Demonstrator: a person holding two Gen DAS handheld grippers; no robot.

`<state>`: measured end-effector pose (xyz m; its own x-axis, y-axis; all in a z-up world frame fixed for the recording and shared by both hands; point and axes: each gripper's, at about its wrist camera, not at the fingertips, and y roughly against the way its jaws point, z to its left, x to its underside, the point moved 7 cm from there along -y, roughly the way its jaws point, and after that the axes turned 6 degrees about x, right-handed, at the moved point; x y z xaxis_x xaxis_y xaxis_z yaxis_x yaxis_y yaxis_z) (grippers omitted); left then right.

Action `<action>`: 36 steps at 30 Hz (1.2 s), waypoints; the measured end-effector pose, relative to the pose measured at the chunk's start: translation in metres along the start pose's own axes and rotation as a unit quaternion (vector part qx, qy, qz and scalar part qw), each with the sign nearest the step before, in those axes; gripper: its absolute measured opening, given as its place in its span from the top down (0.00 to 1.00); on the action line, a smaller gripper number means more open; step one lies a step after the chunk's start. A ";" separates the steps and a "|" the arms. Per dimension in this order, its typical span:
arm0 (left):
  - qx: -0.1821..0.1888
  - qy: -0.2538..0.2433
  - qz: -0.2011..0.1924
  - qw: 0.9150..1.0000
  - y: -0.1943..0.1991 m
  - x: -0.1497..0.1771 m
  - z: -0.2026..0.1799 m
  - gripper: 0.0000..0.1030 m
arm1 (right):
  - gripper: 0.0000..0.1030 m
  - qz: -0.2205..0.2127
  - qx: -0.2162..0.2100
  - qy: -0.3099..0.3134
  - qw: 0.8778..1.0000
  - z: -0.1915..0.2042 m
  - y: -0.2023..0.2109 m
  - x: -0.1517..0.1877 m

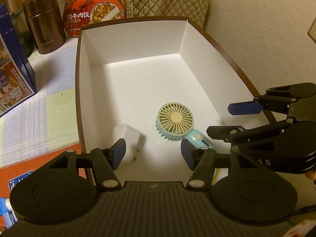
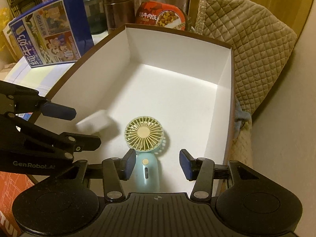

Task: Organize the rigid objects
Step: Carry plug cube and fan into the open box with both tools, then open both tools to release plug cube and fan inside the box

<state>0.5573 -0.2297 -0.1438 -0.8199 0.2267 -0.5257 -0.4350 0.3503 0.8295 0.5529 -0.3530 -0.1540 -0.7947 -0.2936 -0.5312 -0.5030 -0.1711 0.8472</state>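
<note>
A large open box (image 1: 136, 39) with white inside and brown rim holds a white plug adapter (image 1: 128, 140) and a small light-blue hand fan (image 1: 175, 122) with a cream grille. My left gripper (image 1: 154, 154) is open above the box's near end, its left pad close to the adapter, which looks blurred. My right gripper (image 2: 157, 164) is open over the fan (image 2: 145, 138), its fingers either side of the fan's handle (image 2: 147, 174) without touching. The adapter (image 2: 92, 123) lies left of the fan. Each gripper shows in the other's view: the right one (image 1: 237, 118), the left one (image 2: 79, 126).
Behind the box stand a brown thermos (image 1: 44, 21), a red ready-meal tub (image 1: 94, 13) and a blue milk carton box (image 2: 49, 29). A quilted cushion (image 2: 256, 49) lies to the right by the wall. An orange box (image 1: 39, 164) lies at the near left on the checked cloth.
</note>
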 end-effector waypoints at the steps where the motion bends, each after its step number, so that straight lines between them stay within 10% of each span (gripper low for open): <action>1: 0.000 -0.001 0.000 1.000 0.000 0.000 0.000 0.44 | 0.54 0.000 0.000 -0.001 1.000 0.000 0.001 0.001; 24: 0.013 -0.002 -0.035 0.999 0.044 0.006 -0.003 0.44 | 0.52 -0.033 -0.012 -0.061 0.997 -0.003 0.038 0.010; 36: -0.005 -0.004 -0.091 0.996 0.123 0.026 0.010 0.44 | 0.34 -0.104 -0.021 -0.162 0.981 -0.005 0.100 0.015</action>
<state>0.4863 -0.1715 -0.0573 -0.7247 0.1680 -0.6683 -0.5791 0.3772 0.7228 0.4926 -0.3795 -0.0767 -0.7460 0.0642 -0.6628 -0.6568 -0.2355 0.7164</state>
